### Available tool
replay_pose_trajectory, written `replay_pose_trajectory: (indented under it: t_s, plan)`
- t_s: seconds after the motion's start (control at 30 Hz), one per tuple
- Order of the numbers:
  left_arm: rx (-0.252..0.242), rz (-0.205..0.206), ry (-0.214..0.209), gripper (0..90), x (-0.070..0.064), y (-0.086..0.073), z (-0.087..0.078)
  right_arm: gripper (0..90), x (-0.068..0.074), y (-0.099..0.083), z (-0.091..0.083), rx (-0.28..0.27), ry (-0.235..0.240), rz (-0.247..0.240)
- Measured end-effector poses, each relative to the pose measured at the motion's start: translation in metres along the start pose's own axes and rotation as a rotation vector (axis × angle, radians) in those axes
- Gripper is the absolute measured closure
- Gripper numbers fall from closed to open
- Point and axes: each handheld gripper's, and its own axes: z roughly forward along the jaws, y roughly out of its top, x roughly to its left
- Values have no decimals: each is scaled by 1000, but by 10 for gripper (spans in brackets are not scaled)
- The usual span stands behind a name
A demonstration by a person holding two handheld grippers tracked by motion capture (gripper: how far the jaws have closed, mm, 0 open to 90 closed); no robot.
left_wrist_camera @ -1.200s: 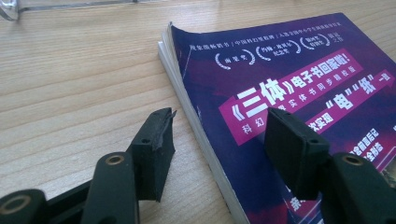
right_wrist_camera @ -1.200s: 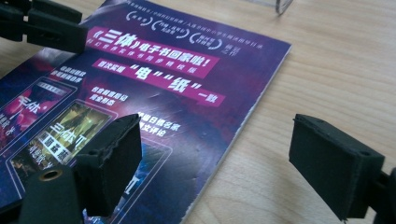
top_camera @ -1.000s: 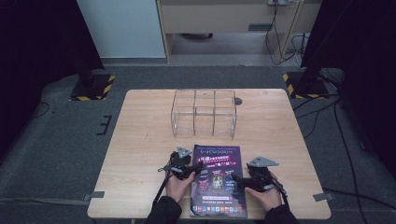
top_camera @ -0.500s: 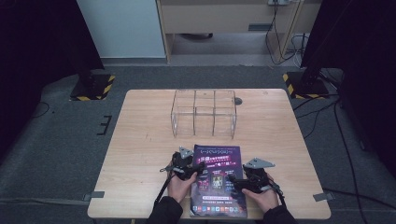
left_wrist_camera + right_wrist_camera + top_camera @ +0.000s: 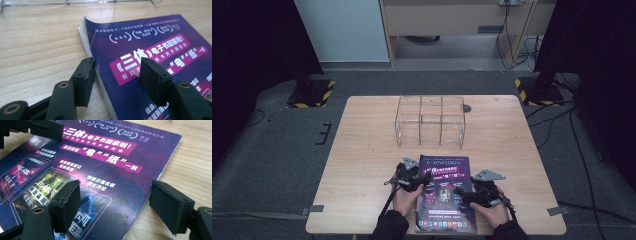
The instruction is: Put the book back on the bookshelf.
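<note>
Both hands have edged inward; left hand-held gripper (image 5: 117, 75) and right hand-held gripper (image 5: 117, 205), spread, straddle the magazine (image 5: 446, 192) edges; thin pages may slip or crumple.

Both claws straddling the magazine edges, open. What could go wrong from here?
1. The left claw has one pad at the magazine spine where the cover already curls; closing may catch only the cover and crease or tear it.
2. The right claw straddles the other edge on the table; uneven lifting could bend the magazine.
</note>
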Motion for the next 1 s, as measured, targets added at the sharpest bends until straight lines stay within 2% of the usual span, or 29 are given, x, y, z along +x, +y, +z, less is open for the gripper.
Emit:
replay_pose_trajectory:
  t_s: [0.13,0.2,0.3,0.33,0.43,0.5,0.53,0.57,0.6,0.63,0.7,0.73,0.8,1.0]
  plan:
    - [-17,-52,-33,457,5,-1,-2,247,0,0,0,0,-1,-4]
    - [-33,-65,-44,463,6,-2,-3,247,0,0,0,0,1,-1]
    - [-54,-44,-58,471,4,-2,-9,251,-1,0,0,-2,1,-5]
    - [-69,-45,-76,471,4,-1,-12,251,-1,0,0,-2,1,-1]
    - [-101,-61,-170,491,3,3,-21,257,-1,0,0,-3,2,-1]
    - [-98,-30,-205,493,-4,3,-23,259,-1,0,0,-5,0,6]
    - [-96,-9,-201,490,-7,2,-23,260,-1,0,0,-5,2,6]
    - [-96,-9,-201,483,-7,2,-23,260,-1,0,0,-5,2,6]
    - [-92,25,-182,483,-11,3,-23,260,-1,0,0,-4,3,8]
    - [-80,41,-174,470,-12,4,-23,260,-2,0,0,-2,7,7]
    - [-73,45,-176,468,-11,4,-22,260,-2,0,0,-2,7,9]
    - [-45,53,-184,451,-7,5,-20,260,-2,0,0,-3,7,10]
    - [-29,67,-183,430,-5,5,-18,259,-2,0,0,-3,7,9]
    - [-53,112,-215,424,-10,4,-21,259,-2,0,0,-5,8,10]
